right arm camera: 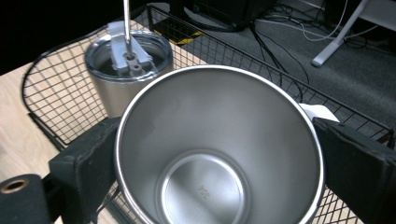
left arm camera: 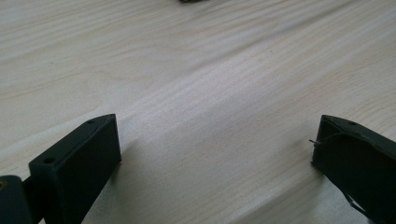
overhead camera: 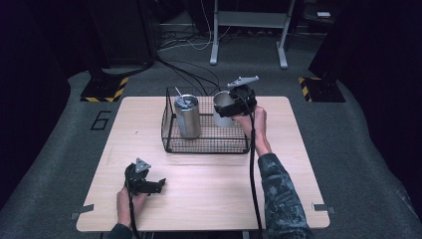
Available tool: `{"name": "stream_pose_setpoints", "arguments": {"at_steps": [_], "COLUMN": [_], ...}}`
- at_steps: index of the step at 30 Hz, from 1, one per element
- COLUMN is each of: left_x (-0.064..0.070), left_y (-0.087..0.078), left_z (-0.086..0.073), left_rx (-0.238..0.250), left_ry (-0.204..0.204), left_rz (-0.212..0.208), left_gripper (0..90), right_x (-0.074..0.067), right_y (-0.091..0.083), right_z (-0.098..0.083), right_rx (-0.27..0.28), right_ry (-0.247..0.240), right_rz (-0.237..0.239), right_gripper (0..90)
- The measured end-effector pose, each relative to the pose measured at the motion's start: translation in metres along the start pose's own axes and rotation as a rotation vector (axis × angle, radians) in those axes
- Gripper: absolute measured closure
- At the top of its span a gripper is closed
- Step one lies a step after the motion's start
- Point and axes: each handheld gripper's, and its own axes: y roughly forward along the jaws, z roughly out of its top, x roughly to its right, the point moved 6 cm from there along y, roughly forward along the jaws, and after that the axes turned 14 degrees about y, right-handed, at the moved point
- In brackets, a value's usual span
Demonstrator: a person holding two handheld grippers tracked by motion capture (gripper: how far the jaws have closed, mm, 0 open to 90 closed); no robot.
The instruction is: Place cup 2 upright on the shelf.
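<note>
So right gripper (overhead camera: 230, 105) is at the far right part of the wire basket (overhead camera: 169, 142), jaws clamped on the outside wall of an open steel cup (overhead camera: 221, 102), one jaw on each side of it. Right gripper view confirms: the cup (right arm camera: 219, 154) sits between the two black jaws, both touching its wall, mouth up, empty inside, upright or close to it. Cup is over the basket's right half; can't tell if its base rests on the basket floor or hangs just above it.

Lidded tumbler (overhead camera: 187, 115) with a straw stands upright in the basket's left half, just beside the cup, not touching as far as visible. In the right gripper view the tumbler (right arm camera: 126, 60) is behind the cup, on the basket mesh (right arm camera: 56, 93).

Left gripper (overhead camera: 149, 184) rests on the wooden table (overhead camera: 209, 189) near the left front, well apart from the basket, jaws spread wide with nothing between them; left gripper view has just bare table (left arm camera: 210, 70) between the jaws.

Progress, my read: tumbler is in place in the basket, cup is in hand at the basket, so either being set in or lifted out, can't tell which. If loading, what's left is setting it down, letting go, pulling the hand back
</note>
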Motion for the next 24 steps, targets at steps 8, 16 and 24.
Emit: {"name": "stream_pose_setpoints", "arguments": {"at_steps": [8,16,24], "left_x": [0.0,0.0,0.0], "left_y": [0.0,0.0,0.0], "left_z": [0.0,0.0,0.0], "left_rx": [-0.002,-0.002,-0.001], "left_ry": [-0.001,-0.001,-0.001], "left_rz": [0.0,0.0,0.002], "left_gripper": [0.7,0.7,0.8], "right_x": [0.007,0.007,0.008], "right_y": [0.022,0.039,0.057], "right_z": [-0.003,-0.005,-0.01], "right_rx": [-0.014,-0.03,-0.054], "right_ry": [0.02,0.043,0.054], "right_rz": [-0.013,-0.028,-0.027], "right_gripper": [5.6,5.7,5.6]}}
